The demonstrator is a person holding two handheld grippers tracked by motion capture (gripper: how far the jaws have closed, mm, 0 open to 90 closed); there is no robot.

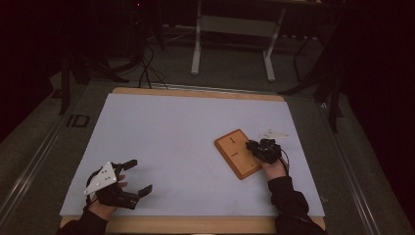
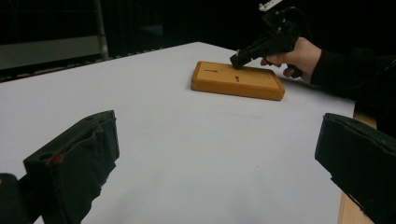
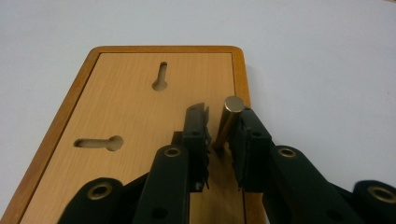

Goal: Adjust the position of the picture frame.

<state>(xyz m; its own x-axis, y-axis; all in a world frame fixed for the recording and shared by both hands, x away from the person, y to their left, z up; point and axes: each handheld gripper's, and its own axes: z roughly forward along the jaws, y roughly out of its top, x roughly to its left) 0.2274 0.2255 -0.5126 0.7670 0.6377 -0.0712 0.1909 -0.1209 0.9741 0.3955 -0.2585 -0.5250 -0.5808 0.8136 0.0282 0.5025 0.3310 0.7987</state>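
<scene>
A metal peg (image 3: 227, 122) stands between the right gripper (image 3: 219, 128) fingers, touching the right one.

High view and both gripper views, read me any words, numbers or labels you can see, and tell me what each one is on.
"ID": pale letters on the dark floor left of the table, high view.
No text on the wooden board, the metal pin, the right gripper or the left gripper.
</scene>
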